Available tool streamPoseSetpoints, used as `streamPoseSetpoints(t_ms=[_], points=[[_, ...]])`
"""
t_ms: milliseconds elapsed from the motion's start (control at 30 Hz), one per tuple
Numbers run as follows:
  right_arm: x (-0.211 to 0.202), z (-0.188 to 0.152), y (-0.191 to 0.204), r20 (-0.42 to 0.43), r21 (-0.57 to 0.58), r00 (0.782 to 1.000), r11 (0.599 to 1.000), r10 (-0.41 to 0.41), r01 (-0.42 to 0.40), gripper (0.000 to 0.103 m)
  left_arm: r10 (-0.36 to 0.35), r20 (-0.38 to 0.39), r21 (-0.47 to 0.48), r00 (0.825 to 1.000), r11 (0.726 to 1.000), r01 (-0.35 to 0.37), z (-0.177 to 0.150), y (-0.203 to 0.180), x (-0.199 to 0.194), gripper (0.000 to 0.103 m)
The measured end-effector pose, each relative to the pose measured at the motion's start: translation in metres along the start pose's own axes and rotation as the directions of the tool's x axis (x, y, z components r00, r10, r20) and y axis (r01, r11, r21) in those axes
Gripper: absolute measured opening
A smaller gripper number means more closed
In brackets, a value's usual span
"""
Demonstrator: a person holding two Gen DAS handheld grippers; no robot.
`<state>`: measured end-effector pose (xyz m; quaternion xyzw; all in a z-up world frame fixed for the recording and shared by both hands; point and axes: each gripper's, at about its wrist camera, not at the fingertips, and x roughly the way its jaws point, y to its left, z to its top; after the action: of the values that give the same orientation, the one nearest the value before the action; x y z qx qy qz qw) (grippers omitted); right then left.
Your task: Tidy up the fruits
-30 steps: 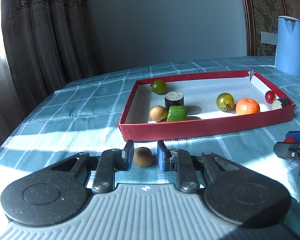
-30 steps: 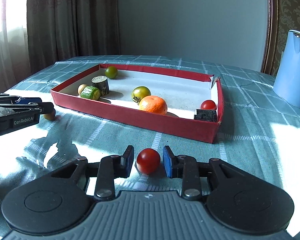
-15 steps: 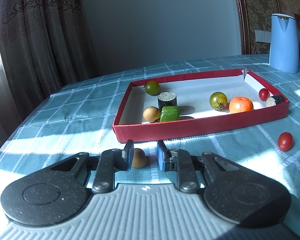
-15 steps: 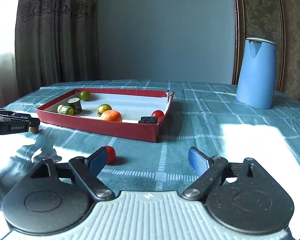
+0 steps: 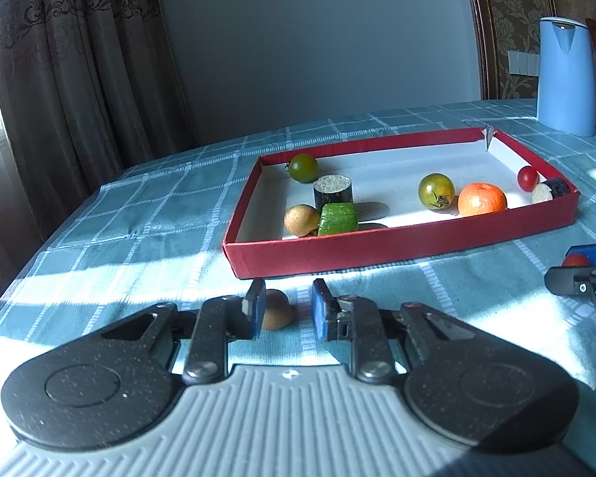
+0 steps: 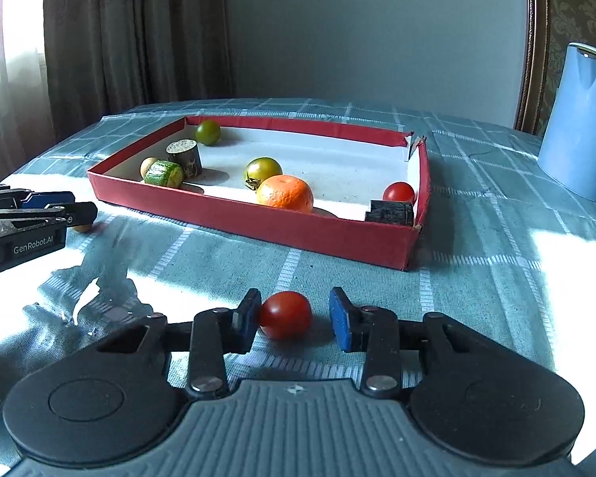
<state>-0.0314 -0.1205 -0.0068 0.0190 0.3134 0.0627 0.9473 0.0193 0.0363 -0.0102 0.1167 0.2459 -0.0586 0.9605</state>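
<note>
A red tray point(image 5: 397, 244) point(image 6: 258, 222) holds two green tomatoes, an orange point(image 5: 482, 199), a red cherry tomato, a brown fruit and cut vegetable pieces. My left gripper point(image 5: 285, 310) is open around a small brown fruit point(image 5: 275, 315) on the tablecloth; the fruit touches the left finger. My right gripper point(image 6: 293, 320) is open around a red cherry tomato point(image 6: 286, 315) on the cloth; the tomato touches the left finger, with a gap to the right one. The left gripper shows in the right wrist view point(image 6: 55, 210), and the right gripper in the left wrist view point(image 5: 584, 278).
A blue kettle point(image 5: 566, 75) point(image 6: 584, 123) stands behind the tray at the right. Dark curtains point(image 5: 79, 59) hang at the left. The checked teal tablecloth point(image 6: 496, 278) covers the table, with bright sun patches at the near left and right.
My right gripper came back down around the red tomato and its jaws narrowed from wide open. My left gripper stayed around the brown fruit, shifting slightly.
</note>
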Motion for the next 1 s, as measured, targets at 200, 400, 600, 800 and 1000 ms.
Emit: streamPoseSetpoints(t_ms=[200, 400, 600, 800, 1000], points=[[-0.009, 0.002, -0.006, 0.059, 0.031, 0.998, 0.999, 0.034, -0.036, 0.027, 0.004, 0.005, 0.004, 1.0, 1.0, -0.004, 0.0, -0.001, 0.001, 0.022], [-0.026, 0.009, -0.007, 0.156, 0.005, 0.988, 1.0, 0.018, -0.019, 0.027, 0.023, 0.047, -0.047, 0.999, 0.999, -0.021, 0.002, 0.01, -0.006, 0.016], [-0.023, 0.034, -0.019, 0.201, -0.012, 0.979, 0.999, -0.028, 0.031, 0.027, -0.012, 0.076, -0.263, 0.997, 0.964, 0.031, 0.006, 0.053, -0.013, 0.015], [0.01, 0.062, -0.042, 0.186, 0.021, 0.978, 0.995, -0.098, 0.096, 0.027, 0.076, 0.071, -0.242, 0.995, 0.969, -0.057, 0.008, 0.048, -0.012, 0.018], [0.022, 0.059, -0.054, 0.147, 0.051, 0.985, 0.995, -0.094, 0.087, 0.027, 0.05, -0.027, -0.187, 0.998, 0.981, -0.054, 0.006, 0.038, 0.006, 0.027]])
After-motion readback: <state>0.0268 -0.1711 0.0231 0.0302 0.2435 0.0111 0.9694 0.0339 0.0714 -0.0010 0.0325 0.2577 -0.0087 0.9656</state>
